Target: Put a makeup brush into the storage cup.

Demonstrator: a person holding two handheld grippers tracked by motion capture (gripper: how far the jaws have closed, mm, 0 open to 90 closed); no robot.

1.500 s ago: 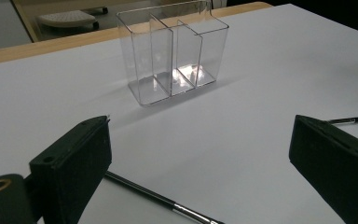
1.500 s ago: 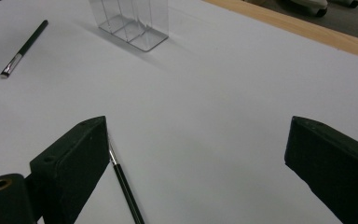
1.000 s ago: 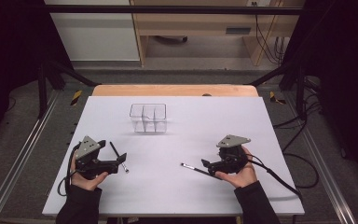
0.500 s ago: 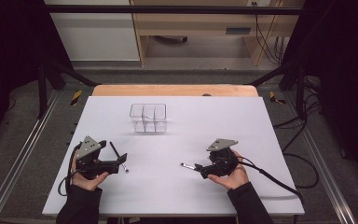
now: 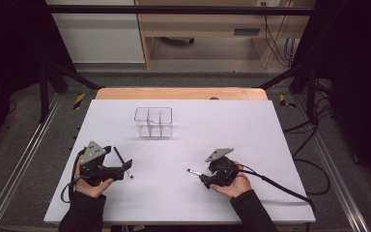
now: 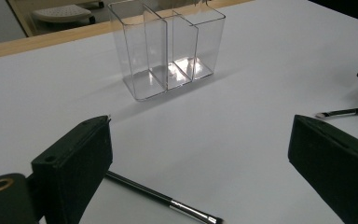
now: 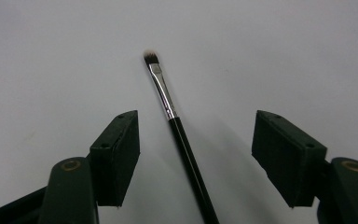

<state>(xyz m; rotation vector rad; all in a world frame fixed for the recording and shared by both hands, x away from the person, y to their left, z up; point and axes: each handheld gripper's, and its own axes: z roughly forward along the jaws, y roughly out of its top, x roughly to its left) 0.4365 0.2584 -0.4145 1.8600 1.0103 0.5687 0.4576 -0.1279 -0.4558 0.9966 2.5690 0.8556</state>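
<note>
White table [image 5: 232,121] bore a clear organizer [image 5: 153,122]; both the left gripper [image 5: 125,166] and right gripper [image 5: 202,178] gaped unclenched, each straddling a brush [image 7: 177,126].

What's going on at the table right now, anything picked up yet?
Nothing is picked up yet. A person holds a gripper in each hand over a white table. The right gripper is open, its jaws on either side of a thin makeup brush lying flat. The left gripper is also open, with a second brush on the table by its jaws. A clear divided organizer stands empty farther back.
</note>
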